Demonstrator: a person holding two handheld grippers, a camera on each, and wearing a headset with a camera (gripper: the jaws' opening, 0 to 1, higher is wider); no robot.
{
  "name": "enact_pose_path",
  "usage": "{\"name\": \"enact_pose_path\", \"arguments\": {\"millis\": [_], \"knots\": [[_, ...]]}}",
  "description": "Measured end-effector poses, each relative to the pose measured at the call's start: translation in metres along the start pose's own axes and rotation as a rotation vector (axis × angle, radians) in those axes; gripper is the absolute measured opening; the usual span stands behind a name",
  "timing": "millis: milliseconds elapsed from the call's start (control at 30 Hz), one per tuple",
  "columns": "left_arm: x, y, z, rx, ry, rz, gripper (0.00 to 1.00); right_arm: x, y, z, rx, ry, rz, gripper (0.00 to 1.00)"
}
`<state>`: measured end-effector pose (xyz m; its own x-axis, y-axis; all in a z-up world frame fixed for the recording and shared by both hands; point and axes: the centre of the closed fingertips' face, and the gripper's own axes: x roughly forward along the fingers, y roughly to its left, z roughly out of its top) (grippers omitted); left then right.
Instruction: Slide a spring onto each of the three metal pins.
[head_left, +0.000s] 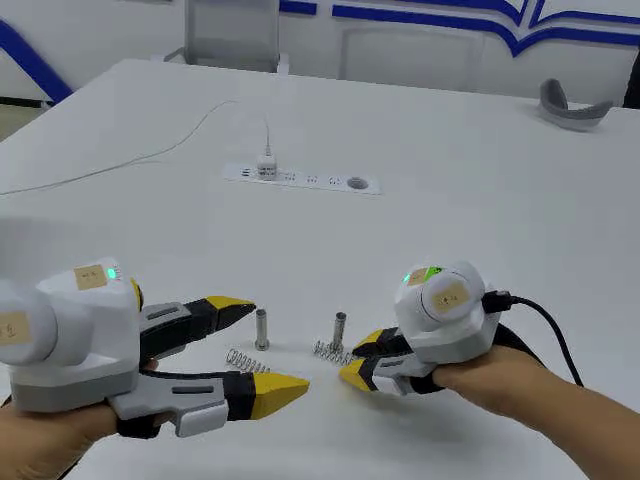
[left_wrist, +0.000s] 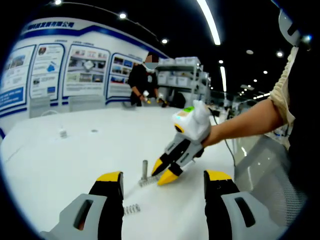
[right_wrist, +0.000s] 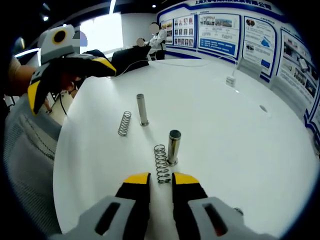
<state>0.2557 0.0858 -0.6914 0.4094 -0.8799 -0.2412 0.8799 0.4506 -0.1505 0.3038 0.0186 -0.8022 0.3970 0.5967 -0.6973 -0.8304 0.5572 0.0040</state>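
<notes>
White table (head_left: 450, 200) bears two upright pins (head_left: 261, 329) (head_left: 339, 330), two loose springs (head_left: 243, 360) (head_left: 328, 350).

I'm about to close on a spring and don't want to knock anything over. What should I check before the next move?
1. Near pin upright: ok.
2. Far pin upright: ok.
3. Near spring lined up with the right gripper: ok, its end lies at the tips, with the jaws narrowly apart.
4. Near spring gripped: not ok, it lies flat on the table beside the near pin.
5. Left gripper open, with the far spring lying between its jaws: ok.
6. Third pin: cannot tell, two counted.
</notes>
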Motion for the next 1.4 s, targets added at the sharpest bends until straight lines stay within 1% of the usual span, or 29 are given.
{"name": "enact_pose_path", "arguments": {"millis": [100, 167, 233, 300, 467, 733, 900, 1000, 1200, 1400], "knots": [[0.0, 0.0, -0.001, 0.0, 0.003, -0.001, 0.66, 0.0, 0.0, -0.002, -0.009, 0.006, -0.001, 0.16], [0.001, 0.0, -0.002, -0.001, 0.005, -0.002, 0.66, -0.001, 0.0, -0.002, -0.018, 0.005, -0.002, 0.12], [0.001, 0.001, -0.003, -0.002, 0.006, -0.002, 0.65, -0.002, 0.0, 0.0, -0.033, -0.001, -0.006, 0.12], [0.002, 0.0, -0.005, -0.001, 0.01, -0.005, 0.65, -0.004, 0.001, 0.0, -0.034, 0.001, -0.001, 0.12], [0.005, -0.001, -0.008, 0.007, 0.02, -0.013, 0.63, -0.015, 0.01, 0.004, -0.054, 0.001, 0.01, 0.11], [0.014, -0.007, -0.012, 0.037, 0.038, -0.046, 0.59, -0.042, 0.027, 0.015, -0.15, 0.012, 0.048, 0.11], [0.017, -0.009, -0.014, 0.055, 0.043, -0.067, 0.54, -0.057, 0.04, 0.025, -0.206, 0.006, 0.076, 0.11], [0.018, -0.011, -0.014, 0.057, 0.045, -0.079, 0.51, -0.063, 0.045, 0.032, -0.232, -0.002, 0.087, 0.11], [0.019, -0.015, -0.015, 0.079, 0.053, -0.101, 0.45, -0.07, 0.055, 0.044, -0.277, -0.018, 0.118, 0.11], [0.021, -0.023, -0.019, 0.123, 0.074, -0.128, 0.4, -0.072, 0.063, 0.045, -0.31, -0.008, 0.162, 0.11]]}}
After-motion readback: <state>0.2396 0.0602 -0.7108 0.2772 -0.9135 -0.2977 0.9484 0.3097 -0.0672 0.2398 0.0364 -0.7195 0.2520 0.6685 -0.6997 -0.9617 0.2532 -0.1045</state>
